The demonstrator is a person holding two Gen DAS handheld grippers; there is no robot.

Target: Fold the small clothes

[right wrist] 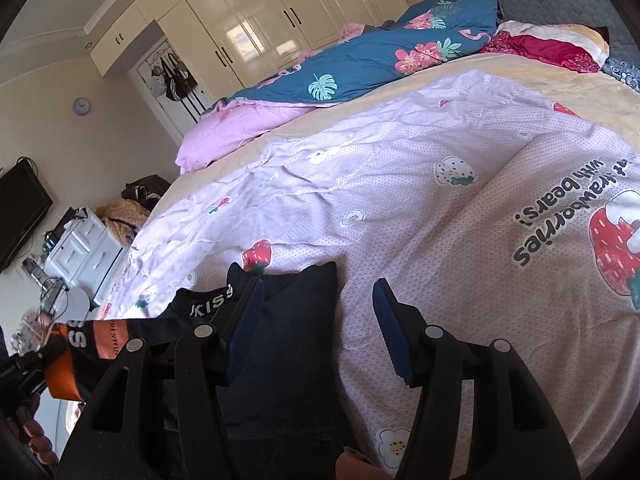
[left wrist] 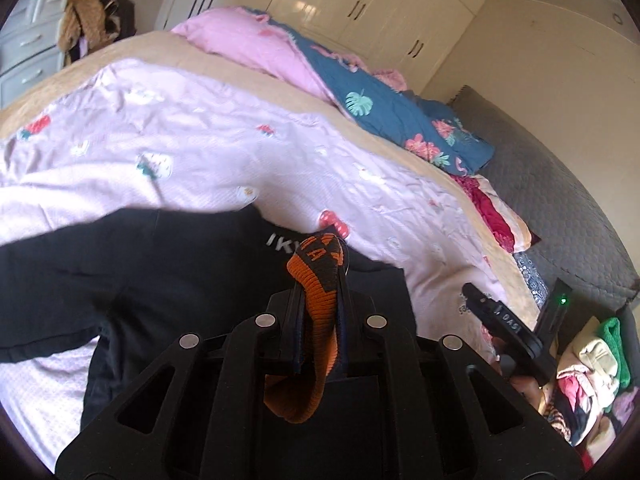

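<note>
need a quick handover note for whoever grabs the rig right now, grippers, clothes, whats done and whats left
Left gripper: shut on the orange and black waistband of the black garment, lifting that edge off the bed.
Right gripper: open, holding nothing, hovering over the garment's right part.
Garment: lying spread on the pink strawberry bedcover, white lettering facing up.
Done: one edge gripped, no finished fold visible.
Left: probably grip the other side with the right gripper, then fold.

Bedsheet point(right wrist: 400, 184) reads "strawberries with bears!"; black garment point(right wrist: 280, 340) reads "KISS".
</note>
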